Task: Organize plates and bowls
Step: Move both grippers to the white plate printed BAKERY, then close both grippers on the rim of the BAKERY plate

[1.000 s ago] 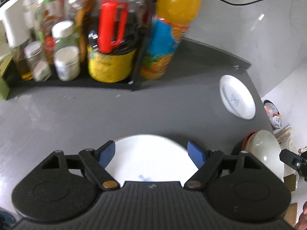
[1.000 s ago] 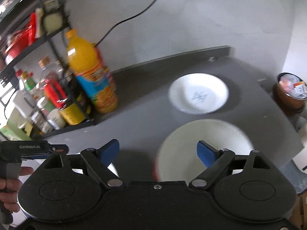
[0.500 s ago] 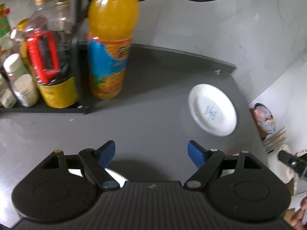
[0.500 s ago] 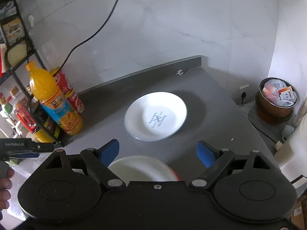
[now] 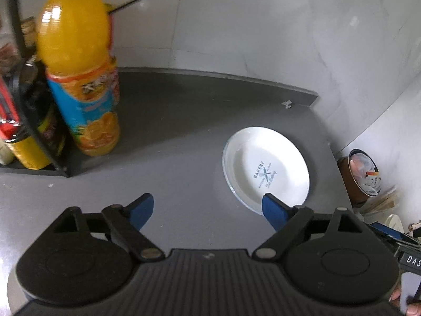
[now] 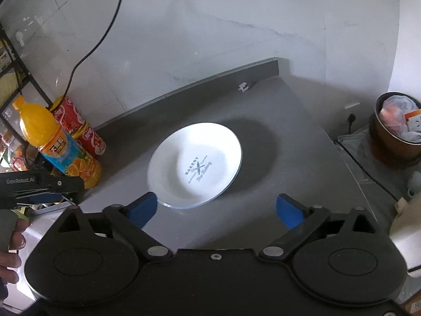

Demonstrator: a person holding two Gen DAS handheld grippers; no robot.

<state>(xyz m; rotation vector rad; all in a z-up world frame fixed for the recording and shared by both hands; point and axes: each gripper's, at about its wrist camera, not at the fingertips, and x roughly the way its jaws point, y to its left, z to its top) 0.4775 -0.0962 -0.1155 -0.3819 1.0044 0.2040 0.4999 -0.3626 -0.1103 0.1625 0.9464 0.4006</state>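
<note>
A white plate (image 5: 265, 168) (image 6: 196, 168) with a dark "BAKERY" print lies flat on the grey counter (image 5: 184, 137) near its far right corner. My left gripper (image 5: 208, 210) hovers open over bare counter, its right blue fingertip overlapping the plate's near rim in the view. Just in front of the plate's near rim my right gripper (image 6: 216, 209) is open and holds nothing. No bowl shows clearly in either view.
A tall orange juice bottle (image 5: 79, 79) (image 6: 58, 152) and a red can (image 6: 79, 129) stand at the left beside a black rack of bottles (image 5: 29, 121). A brown bin (image 6: 397, 129) sits off the counter's right edge. A hand (image 6: 10, 239) is at the lower left.
Both grippers have lifted and swung towards the far right corner. The plate under the left gripper and the red-rimmed bowl under the right have dropped out of view. The printed plate looms larger.
</note>
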